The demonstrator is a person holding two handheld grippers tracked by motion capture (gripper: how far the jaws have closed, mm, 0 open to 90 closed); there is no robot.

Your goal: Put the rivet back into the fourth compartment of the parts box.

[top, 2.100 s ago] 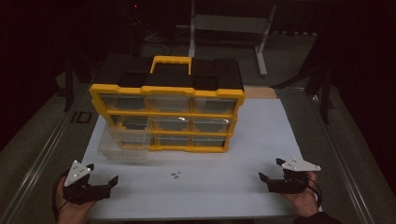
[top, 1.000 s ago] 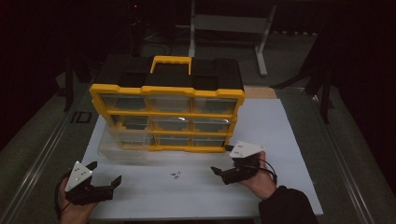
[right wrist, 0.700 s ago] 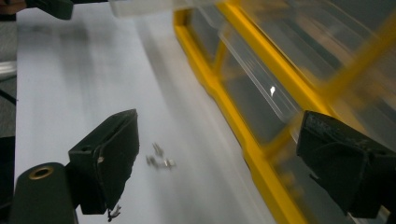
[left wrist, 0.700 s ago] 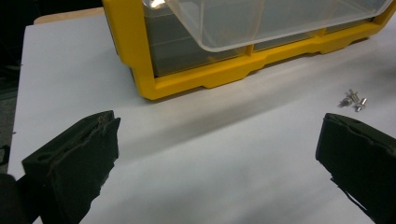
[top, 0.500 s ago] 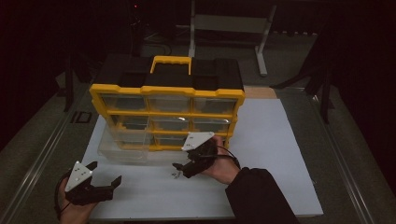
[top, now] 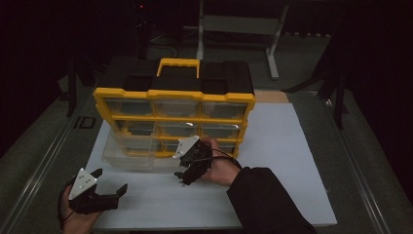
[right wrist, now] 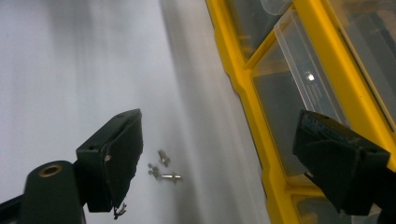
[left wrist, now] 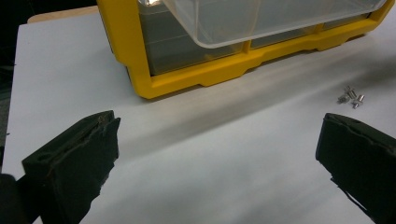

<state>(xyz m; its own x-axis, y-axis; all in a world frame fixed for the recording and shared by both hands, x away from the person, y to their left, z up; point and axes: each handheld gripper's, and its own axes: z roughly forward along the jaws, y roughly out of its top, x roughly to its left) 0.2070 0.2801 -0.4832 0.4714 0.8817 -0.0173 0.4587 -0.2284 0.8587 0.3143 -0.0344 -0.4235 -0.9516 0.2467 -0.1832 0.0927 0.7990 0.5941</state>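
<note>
Over at the near left, our left claw [top: 111, 190] hangs just above the white worktop [top: 292, 161], jaws spread wide and holding nothing. Just beyond it, the clear drawer [top: 127, 157] juts out of the organizer's bottom row at the left end, and from here we can make out nothing inside it.

Moving right, we find the little cluster of metal screws [right wrist: 161, 170] lying on the worktop near the organizer's yellow base. Our right claw [top: 182, 177] is poised right over them, jaws wide apart and empty, the screws sitting between the two jaws in the right gripper view.

To do this well, we'd lower until the jaw tips almost brush the worktop, keep one screw centred between the jaws, and close gently so the small pieces don't skitter away. Taking one screw rather than the whole pile looks the safer bet.

Behind it all stands the yellow organizer [top: 175, 95], black on top with a yellow handle, its clear drawers shut. Whether they hold anything, we cannot tell through the dim fronts.
</note>
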